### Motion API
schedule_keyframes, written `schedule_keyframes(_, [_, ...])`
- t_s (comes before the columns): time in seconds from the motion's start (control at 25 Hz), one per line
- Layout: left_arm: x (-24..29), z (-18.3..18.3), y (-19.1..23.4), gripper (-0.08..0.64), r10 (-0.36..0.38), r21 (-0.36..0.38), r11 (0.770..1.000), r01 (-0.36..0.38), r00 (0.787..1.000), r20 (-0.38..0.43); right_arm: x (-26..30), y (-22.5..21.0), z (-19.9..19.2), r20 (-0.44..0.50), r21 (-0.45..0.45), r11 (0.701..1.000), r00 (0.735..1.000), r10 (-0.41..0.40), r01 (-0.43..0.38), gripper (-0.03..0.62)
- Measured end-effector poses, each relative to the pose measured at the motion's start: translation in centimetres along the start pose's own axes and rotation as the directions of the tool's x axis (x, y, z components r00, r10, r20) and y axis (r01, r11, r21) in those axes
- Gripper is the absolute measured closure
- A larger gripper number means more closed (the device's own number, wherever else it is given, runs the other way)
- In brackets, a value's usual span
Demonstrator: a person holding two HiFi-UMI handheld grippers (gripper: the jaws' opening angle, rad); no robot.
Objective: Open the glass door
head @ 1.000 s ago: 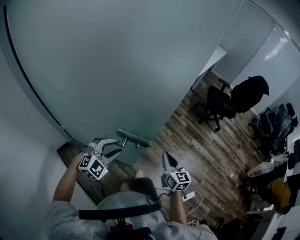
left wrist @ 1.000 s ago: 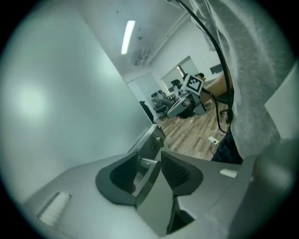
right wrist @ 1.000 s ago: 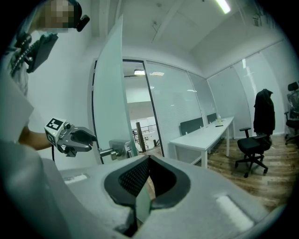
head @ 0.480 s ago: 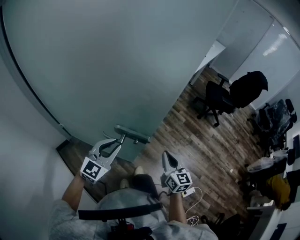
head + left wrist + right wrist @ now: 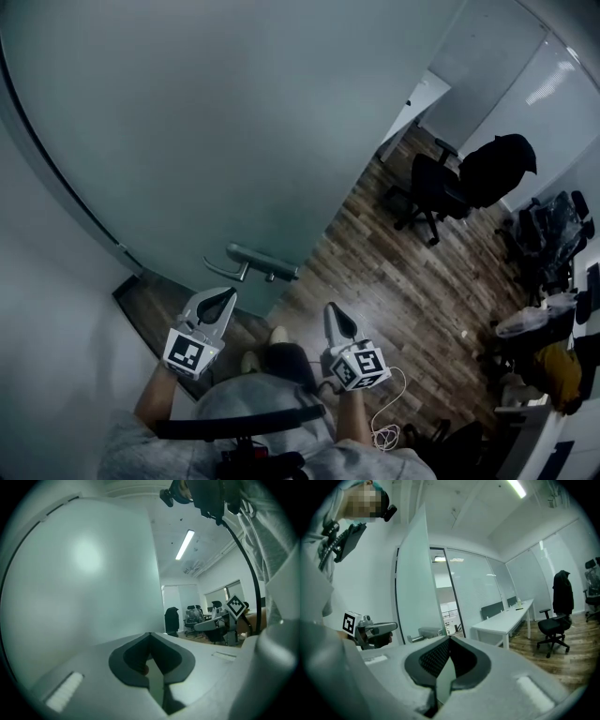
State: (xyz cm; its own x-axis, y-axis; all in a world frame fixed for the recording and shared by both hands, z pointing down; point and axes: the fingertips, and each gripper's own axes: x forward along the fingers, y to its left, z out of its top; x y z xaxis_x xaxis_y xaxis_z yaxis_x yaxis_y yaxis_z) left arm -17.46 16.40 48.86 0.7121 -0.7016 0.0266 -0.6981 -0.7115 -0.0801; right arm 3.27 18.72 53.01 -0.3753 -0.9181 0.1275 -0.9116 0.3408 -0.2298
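Note:
The frosted glass door point(image 5: 234, 122) fills the upper left of the head view, and its metal lever handle point(image 5: 258, 260) is near its lower free edge. My left gripper point(image 5: 225, 294) hangs just below and short of the handle, apart from it. Its jaws have just been closing and are now shut with nothing between them. In the left gripper view the left gripper point(image 5: 150, 635) faces the door pane point(image 5: 84, 583). My right gripper point(image 5: 332, 310) is shut and empty to the right, over the wood floor. The right gripper view shows the right gripper point(image 5: 450, 639), the door's edge point(image 5: 412, 583) and the handle point(image 5: 421, 633).
A white wall point(image 5: 47, 309) stands left of the door frame. Black office chairs point(image 5: 431, 202), one draped with a dark jacket point(image 5: 497, 169), stand on the wood floor at the right. A white cable point(image 5: 384, 433) lies near my feet. A white desk point(image 5: 506, 620) is farther in.
The left gripper drew back and down from the handle, rolled, and its open jaws closed on nothing. The right gripper shifted only slightly.

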Motion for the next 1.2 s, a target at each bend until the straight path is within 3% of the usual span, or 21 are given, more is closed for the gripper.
schedule_keyframes(0.28, [-1.0, 0.7, -0.2, 0.555, 0.053, -0.094, 0.994, -0.052, 0.998, 0.014, -1.1, 0.3, 0.1, 0.013, 0.006, 1.000, 1.000, 0.000, -0.001, 0.591])
schedule_keyframes(0.56, [-1.3, 0.5, -1.7, 0.555, 0.023, -0.002, 1.000, -0.023, 1.000, 0.004, -1.5, 0.9, 0.4, 0.029, 0.003, 1.000, 0.999, 0.020, -0.021, 0.591])
schedule_keyframes(0.88, [-1.0, 0.7, -1.6, 0.555, 0.027, -0.053, 0.998, -0.026, 0.999, 0.018, -1.4, 1.1, -0.2, 0.010, 0.002, 0.999, 0.999, 0.038, -0.038, 0.591])
schedule_keyframes(1.2, [-0.8, 0.5, -0.9, 0.555, 0.031, -0.045, 0.999, -0.030, 0.999, 0.015, -0.8, 1.1, -0.4, 0.009, 0.004, 0.999, 0.999, 0.040, -0.040, 0.591])
